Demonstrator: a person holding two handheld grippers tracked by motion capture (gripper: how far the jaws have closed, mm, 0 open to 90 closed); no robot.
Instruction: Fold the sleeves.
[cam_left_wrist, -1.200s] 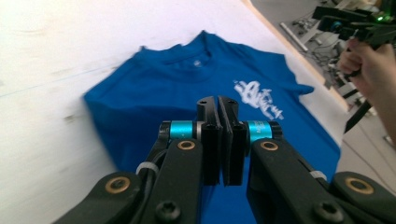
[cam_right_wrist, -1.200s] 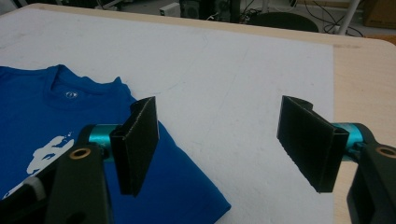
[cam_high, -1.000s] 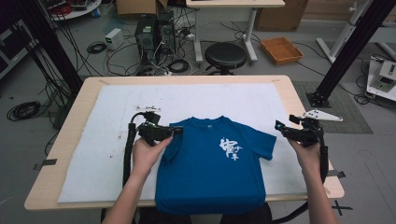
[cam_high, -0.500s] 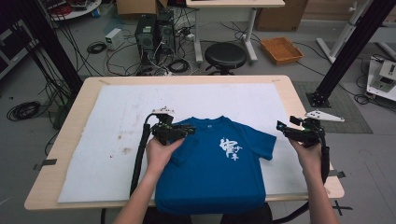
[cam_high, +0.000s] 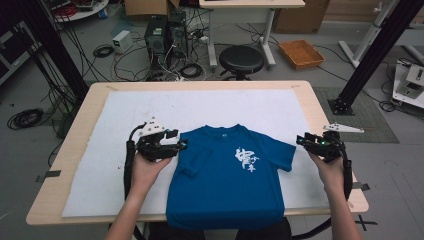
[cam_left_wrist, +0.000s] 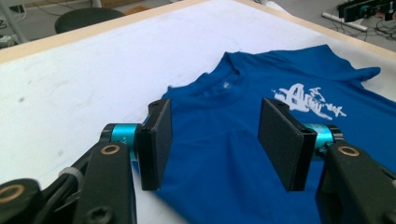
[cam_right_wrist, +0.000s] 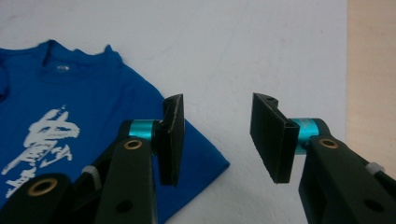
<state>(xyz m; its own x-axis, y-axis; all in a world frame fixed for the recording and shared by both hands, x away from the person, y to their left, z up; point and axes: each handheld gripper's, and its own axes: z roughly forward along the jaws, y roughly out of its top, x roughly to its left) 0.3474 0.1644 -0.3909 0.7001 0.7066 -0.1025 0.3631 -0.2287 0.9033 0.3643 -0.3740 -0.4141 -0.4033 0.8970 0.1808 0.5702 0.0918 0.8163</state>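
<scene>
A blue T-shirt (cam_high: 230, 185) with a white print lies flat on the white mat (cam_high: 240, 107), collar away from me. Its left sleeve (cam_high: 192, 161) is folded inward onto the body. My left gripper (cam_high: 182, 145) sits at the shirt's left shoulder edge. Its jaws have just been opening and stand apart over the cloth (cam_left_wrist: 224, 140), gripping nothing (cam_left_wrist: 215, 140). My right gripper (cam_high: 300, 141) is at the tip of the right sleeve (cam_high: 282, 157). Its jaws have just been closing but remain apart (cam_right_wrist: 215, 135), with the sleeve corner (cam_right_wrist: 201, 163) under one pad and bare mat between them.
The mat covers most of the wooden table (cam_high: 325, 115), with bare mat left of and beyond the shirt. On the floor behind are a black stool (cam_high: 241, 59), computer cases with cables (cam_high: 165, 37) and an orange tray (cam_high: 301, 53). A black frame post (cam_high: 370, 50) rises at right.
The left gripper went right over the shirt's shoulder, opened, and drew back left, leaving the left sleeve folded in. The right gripper's jaws have narrowed; that hand stayed put.
</scene>
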